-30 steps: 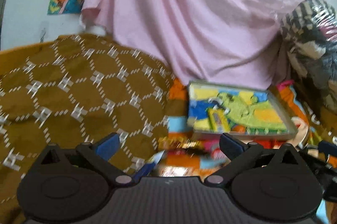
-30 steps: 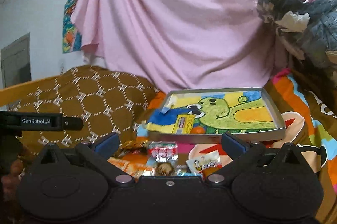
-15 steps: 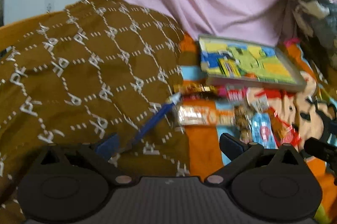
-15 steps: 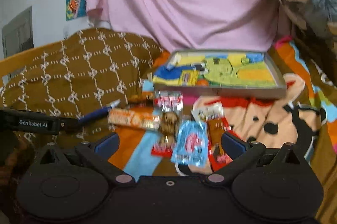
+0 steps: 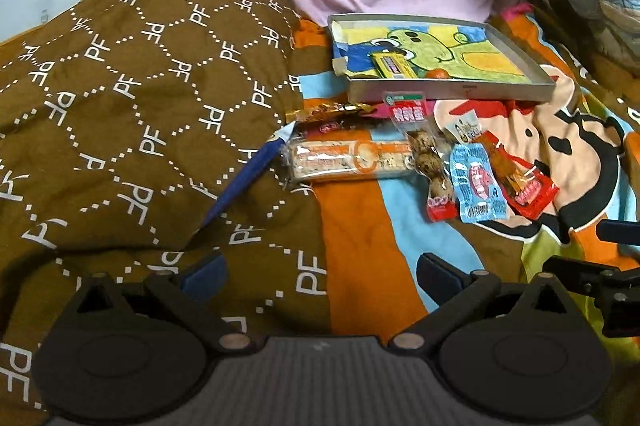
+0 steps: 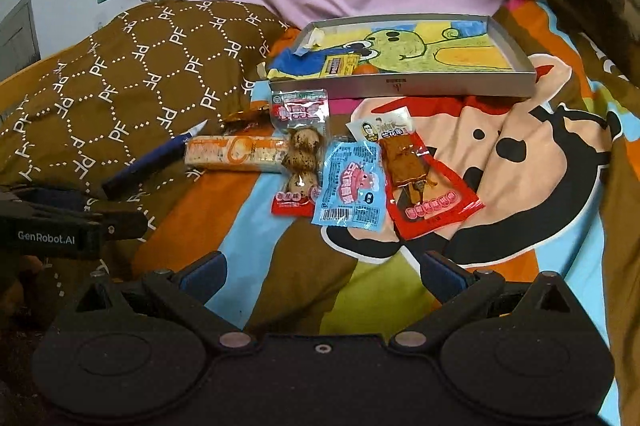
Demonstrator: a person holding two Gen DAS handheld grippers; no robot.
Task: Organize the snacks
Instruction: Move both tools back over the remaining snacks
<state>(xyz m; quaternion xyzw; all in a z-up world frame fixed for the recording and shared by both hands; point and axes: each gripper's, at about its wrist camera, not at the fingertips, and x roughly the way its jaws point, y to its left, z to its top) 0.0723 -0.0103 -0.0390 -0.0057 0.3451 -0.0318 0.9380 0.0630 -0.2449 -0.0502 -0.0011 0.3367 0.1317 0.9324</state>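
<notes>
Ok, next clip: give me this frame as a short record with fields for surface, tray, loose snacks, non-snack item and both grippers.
surface: patterned bedsheet and brown quilt
tray: grey tray, holding a yellow packet and a small orange item
loose snacks: orange bar, quail egg pack, blue packet, red packet, gold wrapper
non-snack item: blue pen
left gripper: jaws open, empty
right gripper: jaws open, empty

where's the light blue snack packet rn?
Light blue packet lies mid-frame in the right wrist view, between the quail egg pack and red packet, on the bedsheet.
</notes>
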